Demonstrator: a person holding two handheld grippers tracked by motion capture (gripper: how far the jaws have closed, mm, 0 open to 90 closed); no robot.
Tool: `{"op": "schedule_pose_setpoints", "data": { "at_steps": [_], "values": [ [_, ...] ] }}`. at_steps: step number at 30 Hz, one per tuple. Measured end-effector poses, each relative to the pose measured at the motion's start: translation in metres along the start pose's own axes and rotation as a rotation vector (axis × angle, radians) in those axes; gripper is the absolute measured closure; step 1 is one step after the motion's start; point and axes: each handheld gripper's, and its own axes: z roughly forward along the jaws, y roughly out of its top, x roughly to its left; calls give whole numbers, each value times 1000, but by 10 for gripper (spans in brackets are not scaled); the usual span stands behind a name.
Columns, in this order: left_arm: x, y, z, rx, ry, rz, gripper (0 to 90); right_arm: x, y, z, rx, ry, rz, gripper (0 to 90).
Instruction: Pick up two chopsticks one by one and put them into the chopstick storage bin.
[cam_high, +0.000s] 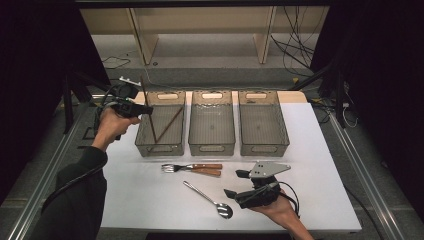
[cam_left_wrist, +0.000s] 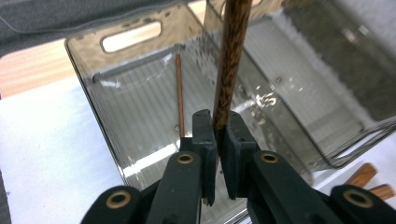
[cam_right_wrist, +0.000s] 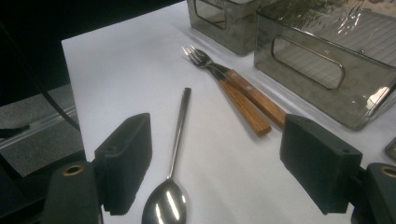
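Observation:
My left gripper is shut on a dark wooden chopstick. The stick stands steeply over the left smoky plastic bin, its lower end reaching down inside. A second chopstick lies slanted in that bin. Near the table's front, my right gripper is open, with nothing between its pads. A steel spoon lies on the white mat just left of it, bowl toward me. Two wooden-handled forks lie side by side in front of the bins.
A middle bin and a right bin stand beside the left one, both with nothing in them. The white mat covers the table. Dark frame posts stand at both sides, and cables lie on the floor beyond.

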Motion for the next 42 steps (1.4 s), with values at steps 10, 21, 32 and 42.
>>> {"op": "schedule_pose_setpoints", "data": {
  "at_steps": [10,21,32,42],
  "values": [
    [2,0,15,67,9,10,845,0,-1,1,5,4,1,261],
    [1,2,26,120,12,7,845,0,-2,1,9,4,2,262],
    [5,0,33,123,0,-9,842,-1,-3,2,8,4,5,262],
    [3,3,36,132,12,-1,845,-1,-3,2,8,2,12,263]
  ]
}}
